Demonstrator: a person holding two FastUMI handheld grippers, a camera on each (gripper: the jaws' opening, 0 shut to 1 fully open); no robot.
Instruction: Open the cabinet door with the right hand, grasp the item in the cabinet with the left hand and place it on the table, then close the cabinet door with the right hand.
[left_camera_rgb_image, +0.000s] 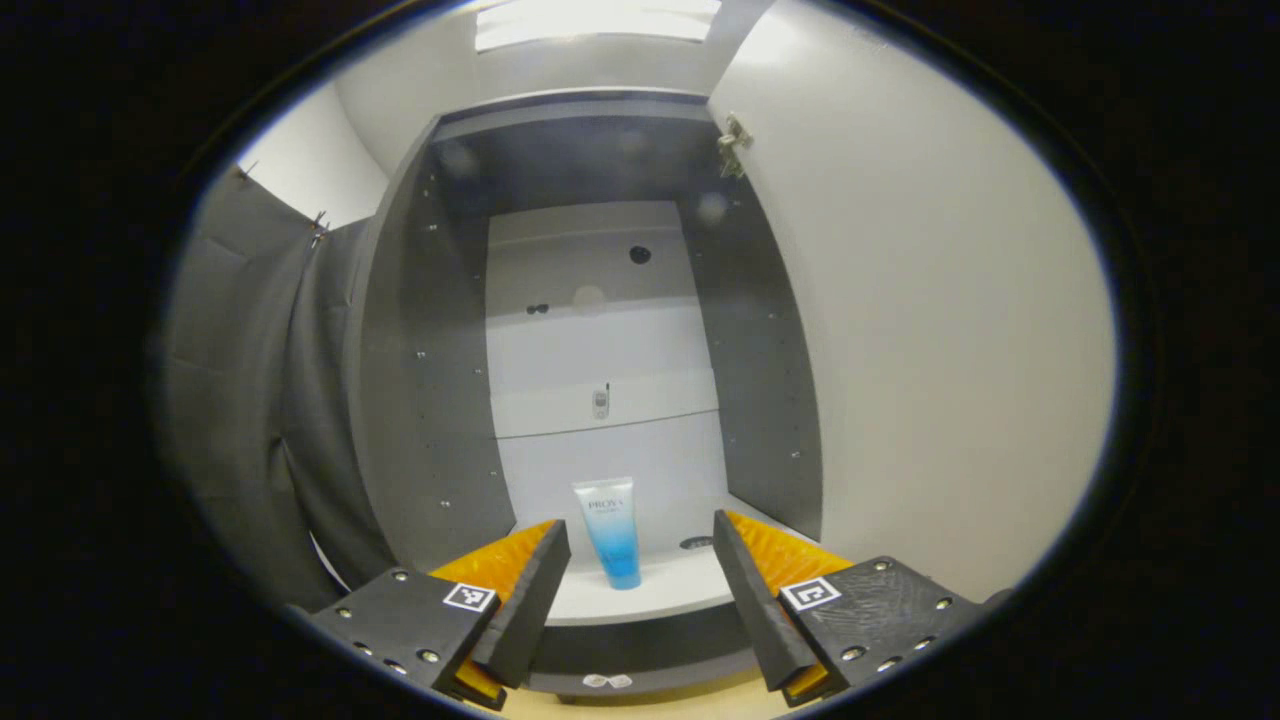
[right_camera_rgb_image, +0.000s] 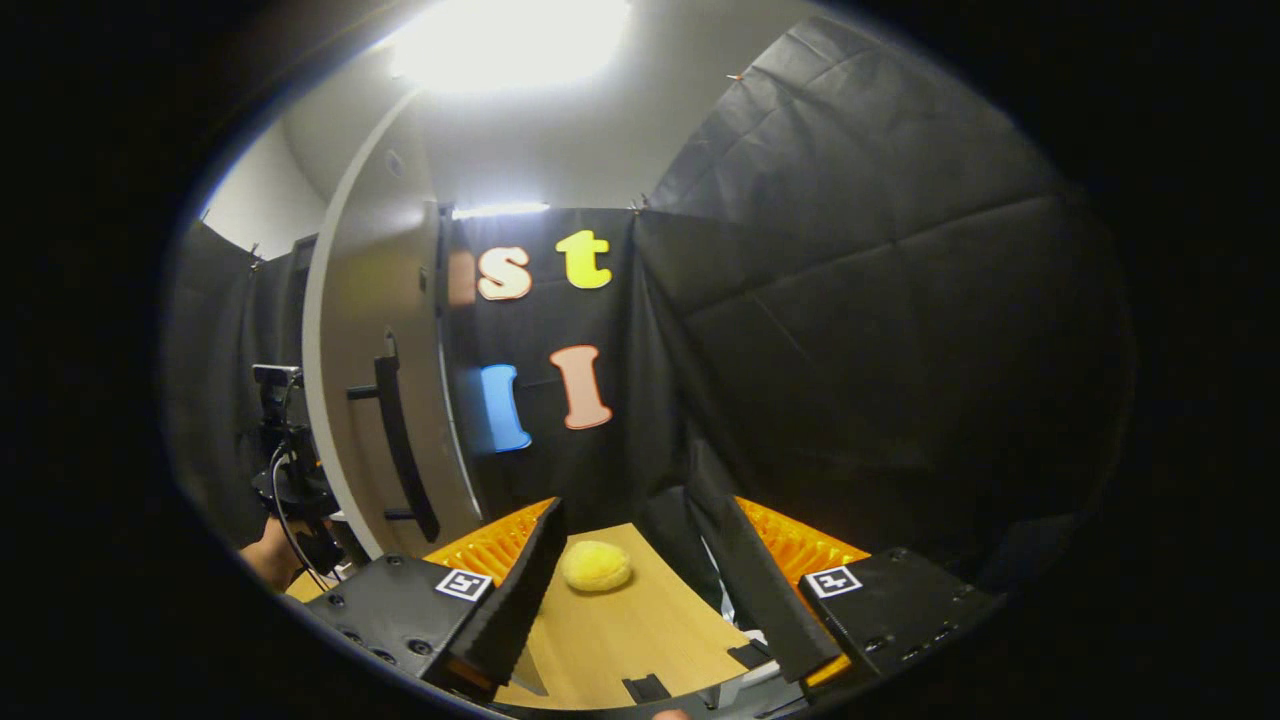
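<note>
- Dark cabinet walls and a pale back panel rise ahead of my left tongs (left_camera_rgb_image: 632, 585), with the cabinet door (left_camera_rgb_image: 930, 330) swung wide open on their right side.
- Straight ahead, framed between the two fingers, the tube (left_camera_rgb_image: 611, 532) stands cap-down on the cabinet's white shelf (left_camera_rgb_image: 660, 590), well short of my fingertips.
- My left tongs are spread wide and hold nothing.
- My right tongs (right_camera_rgb_image: 640, 590) are likewise wide apart and hold nothing; they point over the wooden table (right_camera_rgb_image: 620, 630), where a small yellow ball (right_camera_rgb_image: 596, 566) lies just ahead of the left finger.
- To the left of my right tongs I see the door's outer face with its dark handle (right_camera_rgb_image: 400, 440), clear of both fingers.
- I judge the opening step done and the reach for the tube in hand.
- Next I must push the left tongs straight forward until the fingers flank the tube's body, then close gently, since a soft tube standing on its cap may tip or squash.
</note>
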